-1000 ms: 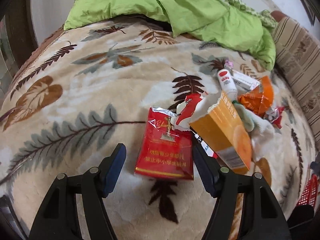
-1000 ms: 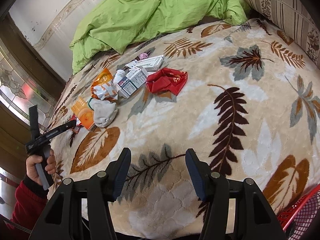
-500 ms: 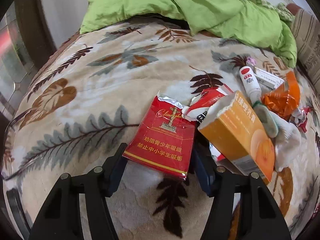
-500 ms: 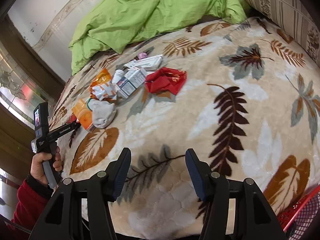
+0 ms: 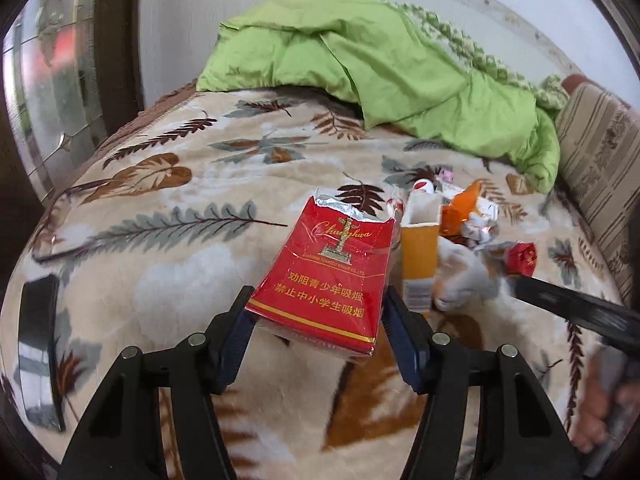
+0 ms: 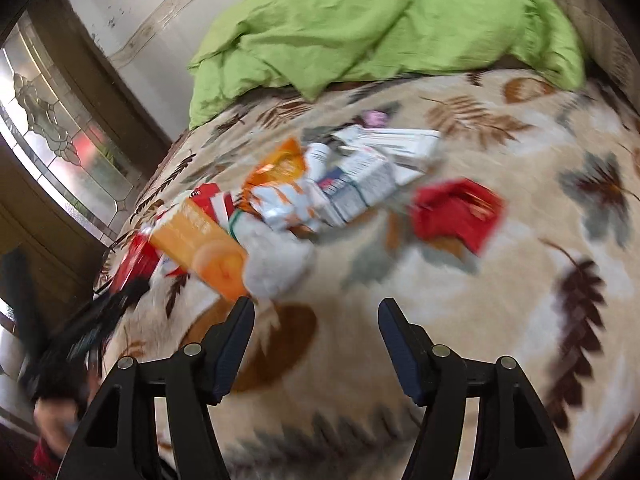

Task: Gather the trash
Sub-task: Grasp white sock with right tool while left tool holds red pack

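My left gripper is shut on a red cigarette pack with torn foil at its top, held tilted just above the leaf-patterned blanket. Behind it lie an orange box, a white sock, an orange wrapper and a crumpled red wrapper. My right gripper hangs over the blanket with its jaws opening and nothing between them. Just beyond its left finger are the orange box and the white sock. This view is blurred.
White cartons and the red wrapper lie farther back. A green quilt is heaped at the bed's head, with a striped cushion on the right. A dark flat object lies at the blanket's left edge. A glass door stands left.
The left gripper closed on the red pack and lifted it off the blanket. The right gripper swung toward the trash pile and its jaws spread wider.
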The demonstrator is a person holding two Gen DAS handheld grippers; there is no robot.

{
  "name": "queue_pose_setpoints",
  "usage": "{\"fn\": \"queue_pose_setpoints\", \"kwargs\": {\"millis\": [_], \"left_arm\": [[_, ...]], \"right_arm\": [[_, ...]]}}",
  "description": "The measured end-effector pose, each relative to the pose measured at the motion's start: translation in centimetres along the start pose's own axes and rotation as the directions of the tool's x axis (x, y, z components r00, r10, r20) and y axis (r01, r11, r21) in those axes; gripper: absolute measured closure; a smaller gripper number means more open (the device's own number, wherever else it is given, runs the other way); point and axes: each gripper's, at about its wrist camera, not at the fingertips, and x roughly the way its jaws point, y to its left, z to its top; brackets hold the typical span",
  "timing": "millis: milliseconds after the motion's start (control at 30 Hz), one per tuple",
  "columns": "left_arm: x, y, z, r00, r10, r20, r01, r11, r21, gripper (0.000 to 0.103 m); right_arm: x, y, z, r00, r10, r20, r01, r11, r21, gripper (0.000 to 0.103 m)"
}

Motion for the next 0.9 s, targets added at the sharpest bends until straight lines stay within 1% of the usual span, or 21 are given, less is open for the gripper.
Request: {"fn": "queue_pose_setpoints", "kwargs": {"millis": [133,233,267,300,333,433,467,533,700,800,900], "left_arm": [[-1.3,-0.2,-0.9,1.0,0.008,0.028,-0.008,1.0,-0.018,0.041],[-2.2,-0.5,-1.3,0.998,0.02,0.063,-0.019,1.0,-0.024,0.041],[-2.5,-0.4,-1.4,0.997,0.022,0.073,-0.02,0.999,-0.026,0.041],[-2.8,-0.3,-1.3,0.996,0.022,0.088,-0.019,0.999,-0.033,0.041],[-3.1,-0.2,-1.4,0.995,0.02,0.097,-0.017,0.999,-0.039,0.041],[-3.5,0.2,-1.5,0.996,0.004,0.093,0.002,0.998,-0.065,0.041],[-3.7,0.2,-1.7,0.996,-0.002,0.09,0.008,0.998,-0.069,0.041],[-3.9,-0.4,-2.0,0.996,-0.01,0.091,0.015,0.998,-0.058,0.041],[-4.9,-2.5,-2.7,0.993,-0.006,0.114,0.007,1.0,-0.007,0.041],[-5.3,-4.0,-3.6,0.993,-0.011,0.114,0.008,1.0,0.02,0.041],[-5.7,-5.6,-4.6,0.994,-0.01,0.111,0.004,0.998,0.058,0.041]], "right_arm": [[3.9,0.7,1.7,0.999,0.018,-0.041,-0.017,1.0,0.003,0.035],[6.4,0.8,2.1,0.996,0.039,-0.079,-0.037,0.999,0.024,0.035],[6.9,0.9,2.1,0.996,0.038,-0.083,-0.036,0.999,0.026,0.037],[7.2,1.0,1.9,0.996,0.046,-0.075,-0.045,0.999,0.025,0.044],[7.2,1.1,1.7,0.996,0.059,-0.073,-0.057,0.998,0.022,0.056],[5.6,1.7,1.1,0.998,0.044,-0.04,-0.045,0.999,-0.019,0.068],[4.9,1.8,0.9,0.999,0.046,-0.03,-0.046,0.999,-0.023,0.069],[3.1,1.7,0.2,0.999,0.041,0.001,-0.041,0.999,-0.024,0.07],[-1.3,1.2,-1.9,0.998,0.053,0.044,-0.053,0.999,-0.002,0.07],[-3.9,1.3,-3.5,0.996,0.012,0.09,-0.011,1.0,-0.018,0.07],[-6.1,1.4,-5.2,0.99,-0.035,0.139,0.04,0.999,-0.035,0.07]]}}
